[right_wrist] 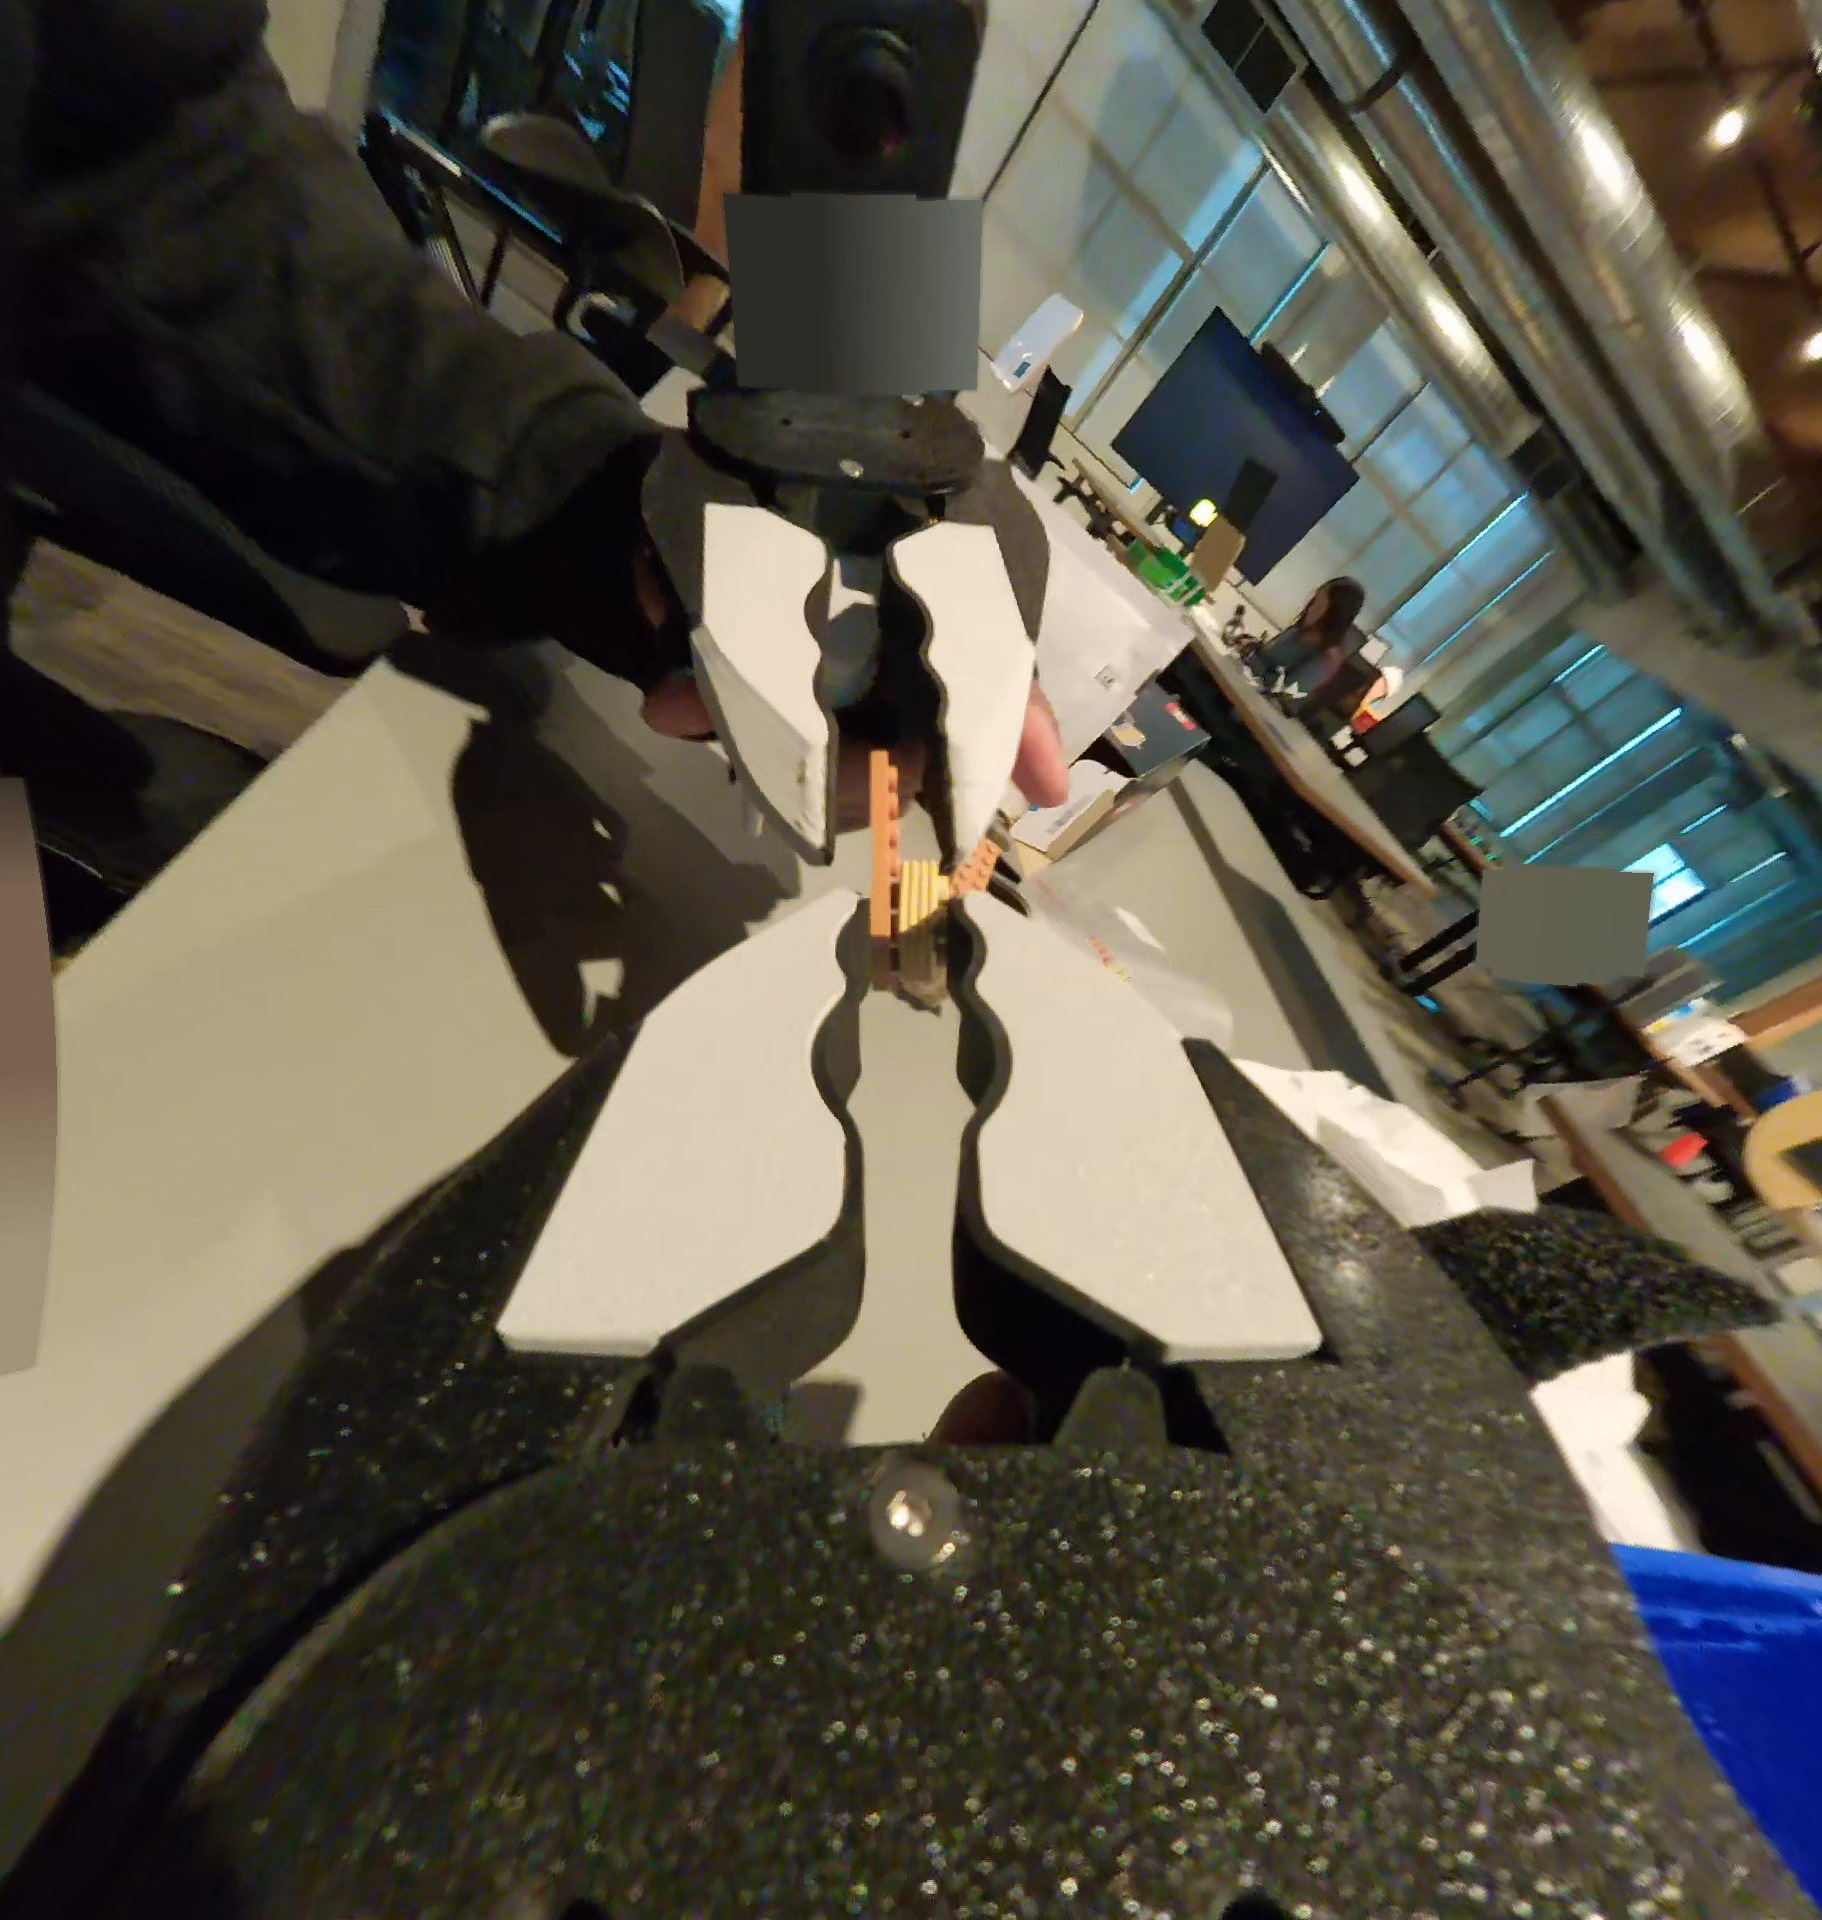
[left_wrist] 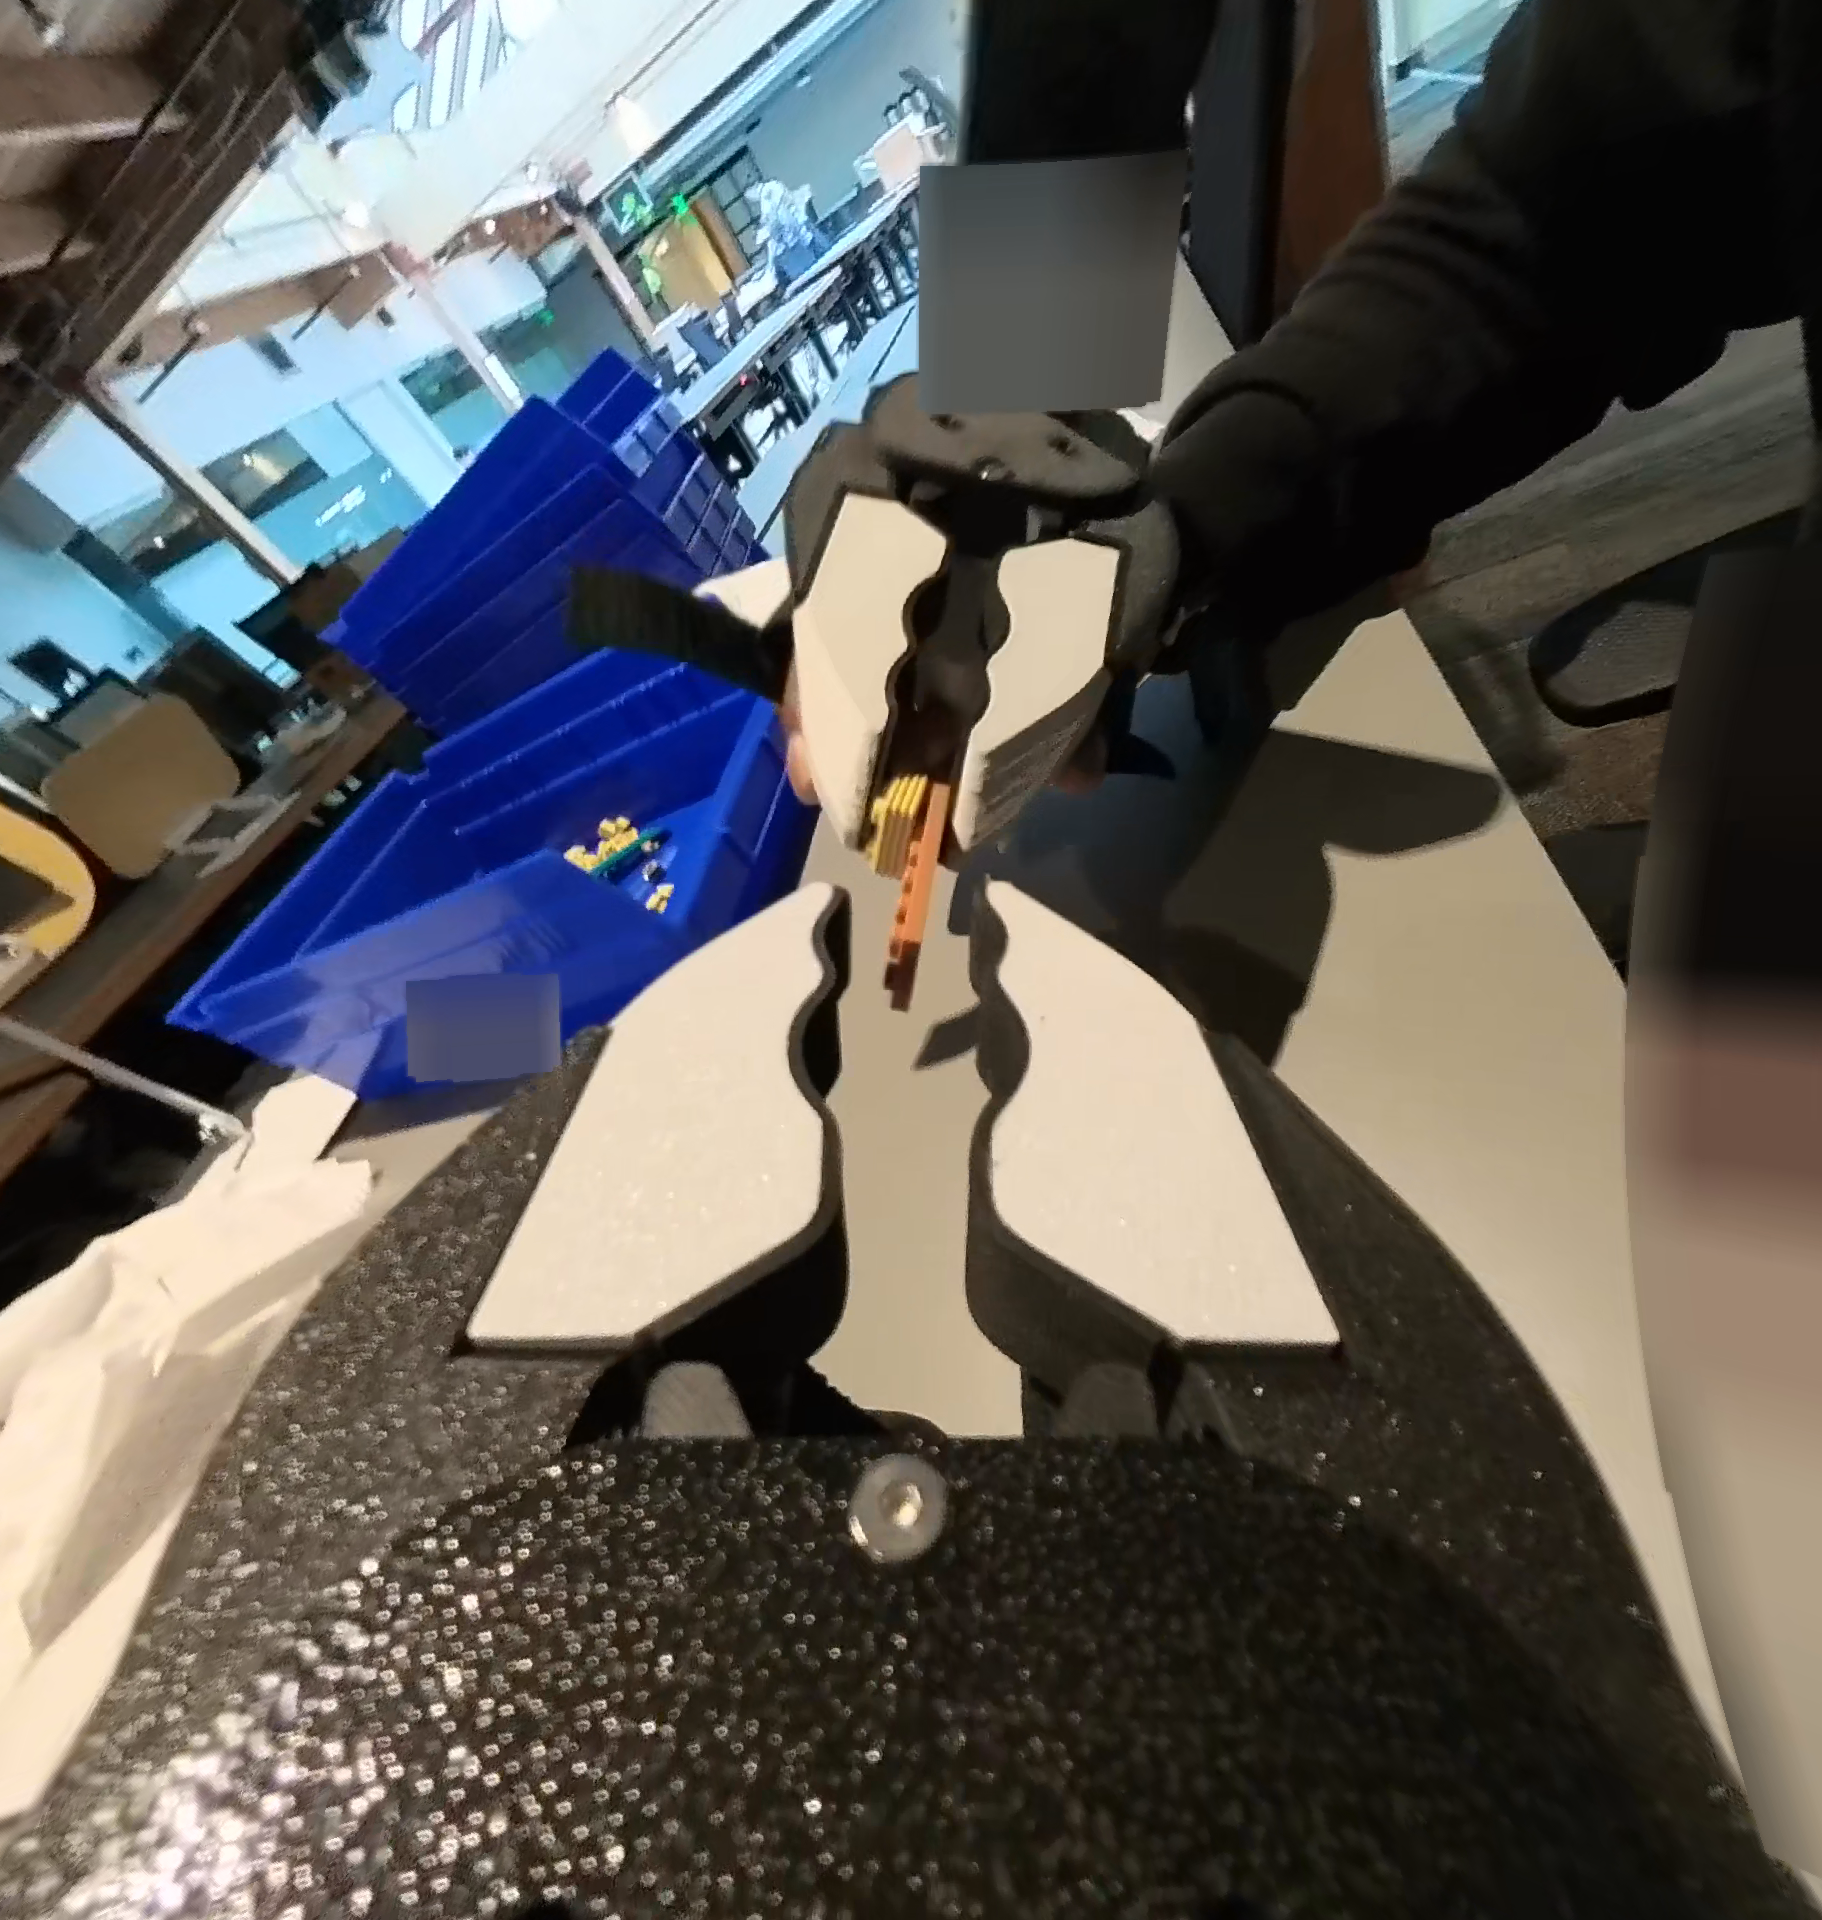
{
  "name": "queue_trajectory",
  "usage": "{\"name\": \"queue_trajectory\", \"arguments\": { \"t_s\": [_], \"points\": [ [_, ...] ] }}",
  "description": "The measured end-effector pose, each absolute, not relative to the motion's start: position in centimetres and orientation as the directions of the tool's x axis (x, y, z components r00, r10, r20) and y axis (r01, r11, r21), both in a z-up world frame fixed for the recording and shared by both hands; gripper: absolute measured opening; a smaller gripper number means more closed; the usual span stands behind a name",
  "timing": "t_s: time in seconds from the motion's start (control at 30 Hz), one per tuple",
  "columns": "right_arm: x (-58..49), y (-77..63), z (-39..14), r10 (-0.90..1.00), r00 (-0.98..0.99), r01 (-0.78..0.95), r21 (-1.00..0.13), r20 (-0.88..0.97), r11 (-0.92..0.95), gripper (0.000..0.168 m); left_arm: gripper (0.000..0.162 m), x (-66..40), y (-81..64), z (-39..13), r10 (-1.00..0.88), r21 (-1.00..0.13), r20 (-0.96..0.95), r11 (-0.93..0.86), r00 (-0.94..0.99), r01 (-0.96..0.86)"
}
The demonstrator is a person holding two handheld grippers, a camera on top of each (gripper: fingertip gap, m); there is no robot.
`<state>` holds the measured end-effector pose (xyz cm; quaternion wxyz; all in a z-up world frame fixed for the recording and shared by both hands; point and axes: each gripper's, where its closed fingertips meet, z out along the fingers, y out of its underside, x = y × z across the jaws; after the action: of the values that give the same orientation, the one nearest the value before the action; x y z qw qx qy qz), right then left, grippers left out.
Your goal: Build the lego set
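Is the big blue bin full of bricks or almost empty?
Almost empty: the blue bin holds only a few small yellow and green pieces on its bare floor.

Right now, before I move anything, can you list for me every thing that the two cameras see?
lego assembly: one, orange plate with stacked yellow plates, in the air above the table, between both grippers
loose lego pieces: several, yellow and green, inside the nearest blue bin
blue bins: several, blue, stacked at the table's far edge
white paper: one crumpled sheet or bag, white, beside the left gripper
table: one, light grey, under everything
monitor: one, dark screen, far in the background
left gripper: one, grey fingers, open around the orange plate
right gripper: one, grey fingers, shut on the lego assembly
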<state>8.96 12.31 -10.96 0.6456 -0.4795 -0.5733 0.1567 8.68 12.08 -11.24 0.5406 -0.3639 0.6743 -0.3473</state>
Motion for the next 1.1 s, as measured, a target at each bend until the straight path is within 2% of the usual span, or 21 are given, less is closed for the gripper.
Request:
{"name": "queue_trajectory", "arguments": {
  "t_s": [0.13, 0.23, 1.1],
  "points": [
    [9.1, 12.5, -10.8, 0.767, 0.306, 0.334, -0.818, 0.564, 0.468, 0.013, 0.017, 9.2, 12.4, -11.1, -0.843, -0.838, -0.516, 0.533, -0.151, -0.115],
    [9.3, 12.6, -10.9, 0.770, 0.312, 0.339, -0.823, 0.556, 0.457, 0.013, 0.007, 9.5, 12.5, -11.6, -0.815, -0.803, -0.555, 0.577, -0.166, -0.148],
    [9.8, 12.4, -11.6, 0.841, 0.262, 0.360, -0.857, 0.473, 0.370, 0.013, 0.005, 9.9, 12.0, -12.0, -0.800, -0.770, -0.555, 0.598, -0.228, -0.222]
  ]
}}
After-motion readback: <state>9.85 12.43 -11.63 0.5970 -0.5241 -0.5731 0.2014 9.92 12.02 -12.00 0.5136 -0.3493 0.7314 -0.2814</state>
